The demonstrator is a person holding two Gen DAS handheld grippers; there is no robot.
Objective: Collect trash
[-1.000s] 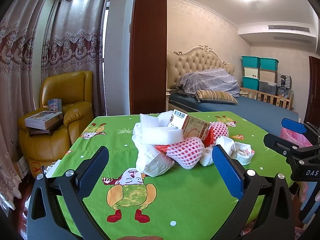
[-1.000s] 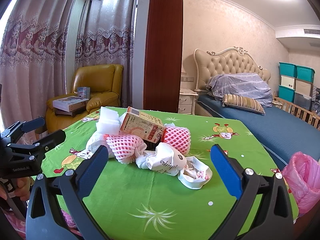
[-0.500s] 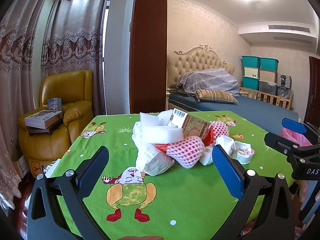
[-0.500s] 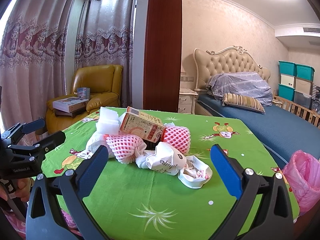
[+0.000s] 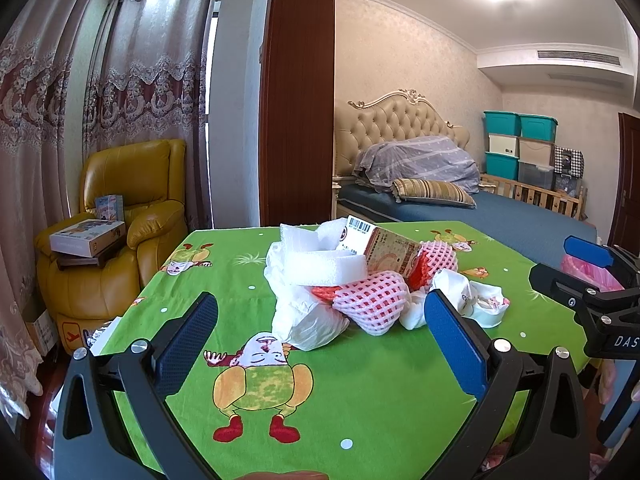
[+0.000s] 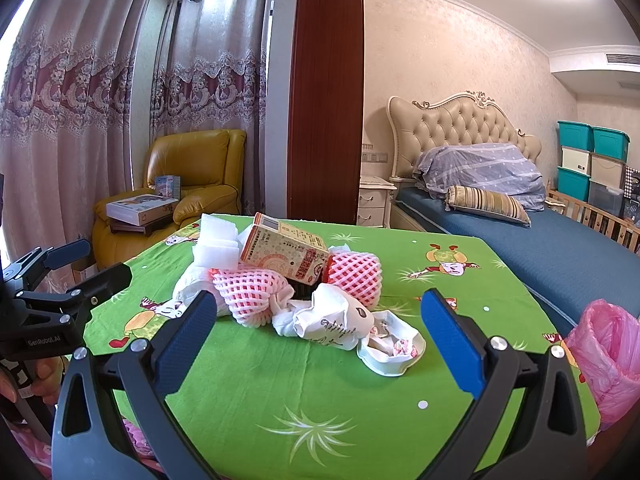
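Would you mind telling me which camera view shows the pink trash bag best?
The right wrist view: the pink trash bag hangs at the table's right edge with its open mouth and body plain to see. In the left wrist view only a pink sliver shows behind the right gripper.

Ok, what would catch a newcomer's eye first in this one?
The heap of trash in the middle of the bright green cartoon tablecloth: pink foam nets, white foam, a printed carton. Then the pink bag at the table's right edge, and both grippers, left and right, open and empty.
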